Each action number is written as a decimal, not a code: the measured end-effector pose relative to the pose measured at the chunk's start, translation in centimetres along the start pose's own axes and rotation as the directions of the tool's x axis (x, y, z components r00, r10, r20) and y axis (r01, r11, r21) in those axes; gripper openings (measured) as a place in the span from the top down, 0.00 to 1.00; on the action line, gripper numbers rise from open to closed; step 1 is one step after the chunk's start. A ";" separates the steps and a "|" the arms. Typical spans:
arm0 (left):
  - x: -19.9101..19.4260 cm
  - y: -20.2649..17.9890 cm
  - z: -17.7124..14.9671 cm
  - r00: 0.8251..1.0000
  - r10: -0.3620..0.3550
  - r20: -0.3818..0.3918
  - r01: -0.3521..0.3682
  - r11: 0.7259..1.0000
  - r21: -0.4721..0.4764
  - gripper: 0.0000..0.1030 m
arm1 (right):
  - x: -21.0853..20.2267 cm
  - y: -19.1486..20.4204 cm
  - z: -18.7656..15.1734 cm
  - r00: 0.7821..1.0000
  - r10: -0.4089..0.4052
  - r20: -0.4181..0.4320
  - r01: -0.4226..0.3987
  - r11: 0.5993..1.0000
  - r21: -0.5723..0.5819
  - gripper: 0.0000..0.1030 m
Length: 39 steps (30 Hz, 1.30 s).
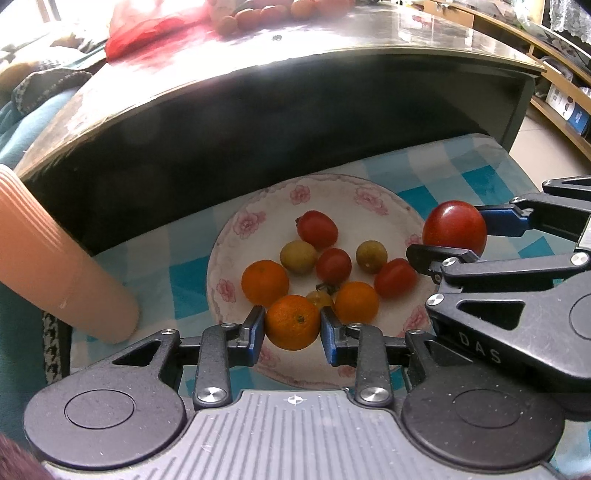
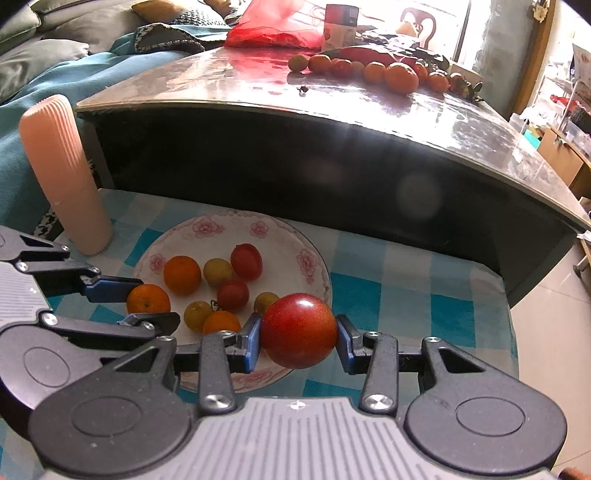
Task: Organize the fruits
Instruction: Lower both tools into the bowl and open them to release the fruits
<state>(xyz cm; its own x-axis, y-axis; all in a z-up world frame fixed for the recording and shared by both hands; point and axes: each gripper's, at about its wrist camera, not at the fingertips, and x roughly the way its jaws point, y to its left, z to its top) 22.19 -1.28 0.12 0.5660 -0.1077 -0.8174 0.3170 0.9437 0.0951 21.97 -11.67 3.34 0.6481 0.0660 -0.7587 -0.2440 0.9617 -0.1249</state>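
Checked blue-and-white cloth [image 1: 424,166] over the low surface, dark glossy table [image 1: 295,92] rising behind.

Left wrist view: flowered plate [image 1: 236,236] on the cloth with eight fruits already in it, namely two oranges, three small red tomatoes and three yellow-green ones. Left tongs [image 1: 292,325] clamped on a small orange [image 1: 293,322], held over the plate's near rim. Right tongs [image 1: 448,242] clamped on a big red tomato [image 1: 455,226], just past the plate's right rim. Pink ribbed cylinder [image 1: 62,258] left of the plate. Far beyond the plate, on the table top, only a strip of loose fruit [image 1: 255,18] and a red bag [image 1: 147,26] at the frame's edge.

Right wrist view: same plate [image 2: 314,258], same two grips, right tongs [image 2: 298,332] on the tomato [image 2: 298,330], left tongs [image 2: 127,301] on the orange [image 2: 147,298] at the plate's left rim. Shown here and not from the left: the whole row of fruit [image 2: 376,72] left on the table top beyond the plate, about ten pieces, plus a carton [image 2: 340,26] beside the bag.

Judged roughly halfway: two pieces about to be set down, the table row still to be fetched.
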 end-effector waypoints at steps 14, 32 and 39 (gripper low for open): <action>1.9 0.3 0.3 1.000 0.011 -0.015 -0.011 1.000 -0.020 0.62 | 2.0 -0.5 0.5 1.000 0.014 -0.004 -0.014 1.000 0.022 0.45; 1.8 -0.2 0.3 0.999 0.039 -0.016 -0.039 0.999 -0.022 0.58 | 3.0 -0.9 0.6 0.999 0.046 0.000 -0.046 0.997 0.063 0.44; 1.7 -0.1 0.3 0.999 0.043 -0.015 -0.043 0.999 -0.027 0.52 | 2.9 -1.0 0.5 0.999 0.042 0.000 -0.042 0.997 0.067 0.44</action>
<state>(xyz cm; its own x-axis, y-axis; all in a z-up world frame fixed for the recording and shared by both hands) 23.32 -1.68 -1.09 0.5676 -0.0628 -0.8209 0.2715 0.9556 0.1147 24.49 -12.27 1.58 0.6370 0.1062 -0.7635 -0.2220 0.9738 -0.0497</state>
